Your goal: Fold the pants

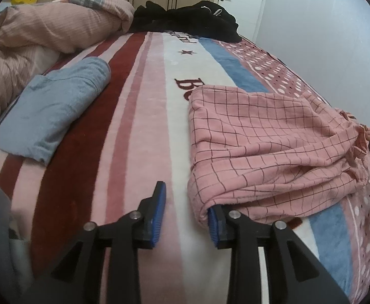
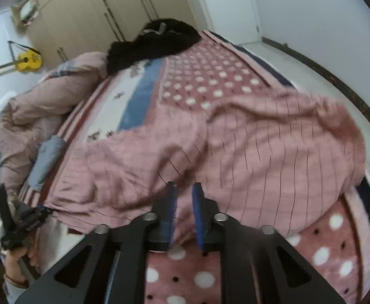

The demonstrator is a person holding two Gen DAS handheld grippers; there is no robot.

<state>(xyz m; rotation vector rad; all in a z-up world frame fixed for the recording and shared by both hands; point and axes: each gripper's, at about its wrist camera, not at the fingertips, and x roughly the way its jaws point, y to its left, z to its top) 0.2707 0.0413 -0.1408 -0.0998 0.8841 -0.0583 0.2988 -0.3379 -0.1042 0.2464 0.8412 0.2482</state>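
In the left wrist view the pink checked pants [image 1: 273, 147] lie folded over themselves on the right half of the frame, on a striped and dotted blanket [image 1: 139, 131] that covers the bed; the left gripper [image 1: 187, 217] sits at the bottom centre with its jaws parted, the right-hand blue pad tucked under the near corner of the pants and the left-hand pad clear over bare blanket, so nothing is pinched; a folded blue garment [image 1: 55, 111] lies at centre left, a pink quilt [image 1: 48, 27] is bunched at upper left, and a black heap of clothing [image 1: 187, 20] sits at top centre; at the far right edge a dark tool tip meets the gathered waist end. In the right wrist view the pants [image 2: 235, 147] fill the middle and right of the frame, blurred; the right gripper [image 2: 183, 212] at bottom centre has its jaws narrowly apart with a fold of pink cloth between the pads, though whether they press on it cannot be told; the left gripper [image 2: 22, 217] shows at lower left at the cloth's edge; a yellow guitar [image 2: 25, 62] leans at upper left.
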